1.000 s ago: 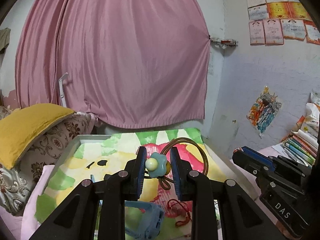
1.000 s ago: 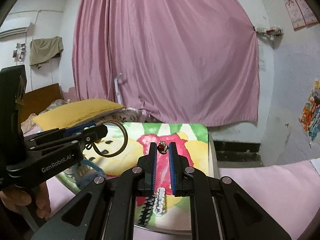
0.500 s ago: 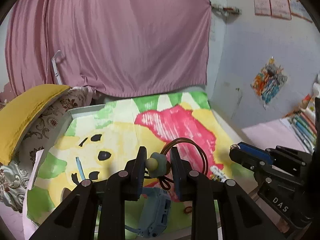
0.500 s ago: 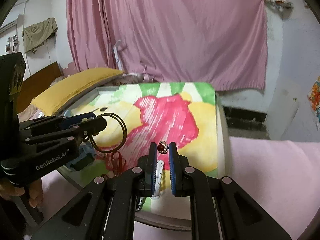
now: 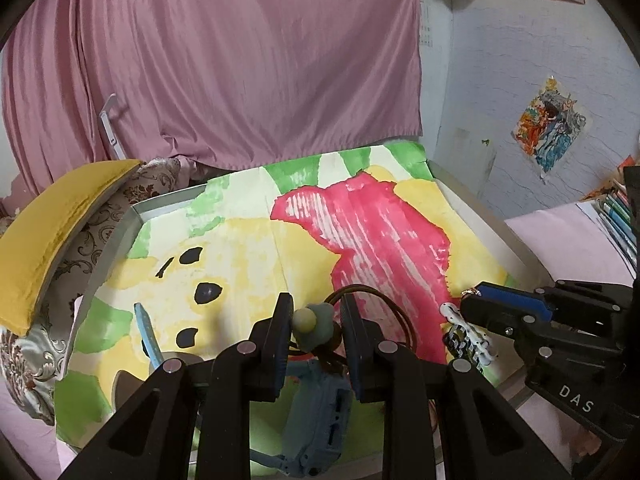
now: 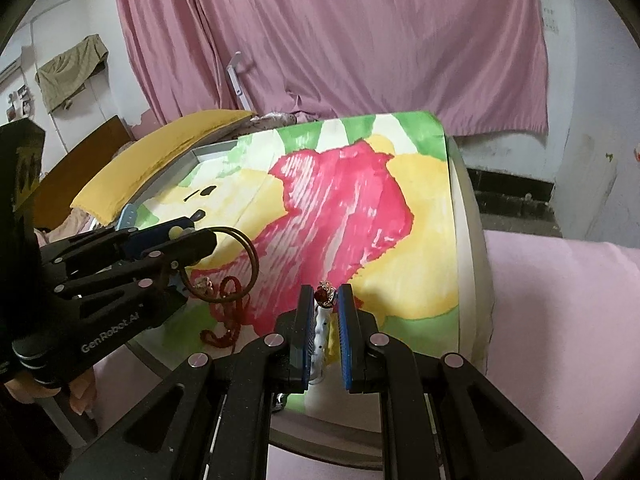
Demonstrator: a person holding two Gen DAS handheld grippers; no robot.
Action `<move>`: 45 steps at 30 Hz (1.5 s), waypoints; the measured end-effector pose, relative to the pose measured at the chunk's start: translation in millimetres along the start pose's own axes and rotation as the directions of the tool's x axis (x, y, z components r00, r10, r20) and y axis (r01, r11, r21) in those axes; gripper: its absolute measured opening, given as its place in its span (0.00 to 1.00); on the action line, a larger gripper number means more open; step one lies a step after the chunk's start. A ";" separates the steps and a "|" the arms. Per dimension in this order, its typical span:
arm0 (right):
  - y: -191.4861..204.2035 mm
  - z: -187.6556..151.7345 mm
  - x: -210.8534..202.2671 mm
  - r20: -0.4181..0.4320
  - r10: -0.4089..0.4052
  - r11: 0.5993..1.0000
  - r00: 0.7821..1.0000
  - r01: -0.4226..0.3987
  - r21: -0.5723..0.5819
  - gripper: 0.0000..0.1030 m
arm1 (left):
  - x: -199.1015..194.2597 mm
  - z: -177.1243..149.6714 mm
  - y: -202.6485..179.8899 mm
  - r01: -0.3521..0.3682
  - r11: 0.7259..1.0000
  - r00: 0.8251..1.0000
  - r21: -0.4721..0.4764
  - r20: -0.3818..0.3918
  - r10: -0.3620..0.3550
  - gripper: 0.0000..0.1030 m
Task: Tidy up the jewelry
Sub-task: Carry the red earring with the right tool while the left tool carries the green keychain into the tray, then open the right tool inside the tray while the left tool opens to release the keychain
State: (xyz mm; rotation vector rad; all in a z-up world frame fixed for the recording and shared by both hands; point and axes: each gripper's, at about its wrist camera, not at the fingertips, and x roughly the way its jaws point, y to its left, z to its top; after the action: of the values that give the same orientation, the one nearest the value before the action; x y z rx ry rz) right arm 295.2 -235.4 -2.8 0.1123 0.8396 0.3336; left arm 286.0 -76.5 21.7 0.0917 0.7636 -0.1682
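The left gripper [image 5: 316,320] is clamped on a hair tie charm [image 5: 314,326] — a teal flower with a pale bead at its centre — pinched between the two blue-padded fingers, with the brown elastic loop [image 5: 384,308] curving out beyond and to the right of the fingertips. Directly beneath this gripper a light blue watch [image 5: 320,420] lies on the painted sheet [image 5: 248,248], its strap running out to the left of the fingers. To the right, just past the loop, a small white and black hair clip [image 5: 468,340] rests on the sheet near the tip of the other tool. The right gripper [image 6: 326,300] is closed on a tiny gold ring with a red stone [image 6: 325,294], held at the very fingertips and raised above the sheet; the white clip shows in the gap between its fingers, lower down. To the left of this gripper, below the other tool's brown loop, a red cord bracelet [image 6: 224,312] lies coiled on the red patch of the painting. The sheet — yellow, red and green watercolour — covers a counter [image 6: 468,240] with a pale rim showing along its right edge. Left of both grippers sits a yellow cushion [image 5: 52,216], and a pink curtain [image 5: 248,60] hangs ahead beyond the counter.
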 end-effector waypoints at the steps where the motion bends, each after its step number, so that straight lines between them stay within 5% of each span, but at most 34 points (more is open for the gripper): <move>1: -0.8 0.3 1.7 -0.007 0.003 1.000 1.000 -0.003 0.004 0.10 | 0.2 -0.1 0.1 0.001 1.000 1.000 -0.002 0.000 -0.001 0.22; 8: 1.9 0.0 -0.7 0.008 -0.006 1.000 1.000 0.006 0.001 0.11 | -2.4 -0.6 4.4 0.043 0.999 0.999 -0.033 0.011 -0.042 0.23; 11: 1.4 -4.0 -12.5 0.052 0.003 1.000 0.999 -0.004 0.017 0.18 | -7.1 -1.1 12.3 0.077 0.994 0.997 -0.077 0.035 -0.075 0.35; 13: 3.3 -7.4 -21.6 0.088 -0.003 1.000 0.996 0.002 0.017 0.28 | -14.8 -2.4 17.6 0.086 0.990 0.995 -0.110 0.065 -0.080 0.55; 17: 8.0 -14.4 -40.7 0.160 -0.016 1.000 0.987 0.015 0.006 0.35 | -35.0 -4.9 27.4 0.104 0.982 0.987 -0.155 0.134 -0.083 0.59; 20: 12.0 -20.4 -54.4 0.210 -0.017 1.000 0.978 0.019 -0.008 0.41 | -54.4 -10.9 30.6 0.100 0.980 0.979 -0.171 0.194 -0.066 0.72; 25: 20.8 -33.6 -81.4 0.302 -0.016 1.000 0.953 0.023 -0.019 0.75 | -81.6 -24.3 33.3 0.082 0.981 0.967 -0.177 0.254 -0.035 0.85; 31: 29.6 -47.3 -108.9 0.393 -0.040 0.998 0.919 0.057 -0.031 0.94 | -103.0 -40.0 35.2 0.065 0.982 0.958 -0.178 0.287 -0.011 0.94; 37: 34.8 -60.3 -132.9 0.458 -0.046 0.995 0.888 0.082 -0.060 0.98 | -121.0 -55.4 32.9 0.042 0.987 0.943 -0.153 0.332 0.011 0.99; 45: 39.9 -73.3 -143.0 0.434 -0.052 0.985 0.900 0.119 -0.128 0.98 | -136.5 -76.1 30.5 0.033 0.994 0.945 -0.104 0.327 0.003 0.99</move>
State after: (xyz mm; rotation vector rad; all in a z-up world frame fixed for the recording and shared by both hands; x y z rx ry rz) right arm 142.1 -248.0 59.2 0.0039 0.3768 0.2743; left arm 143.0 -19.5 62.5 -0.0447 0.4406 -0.1515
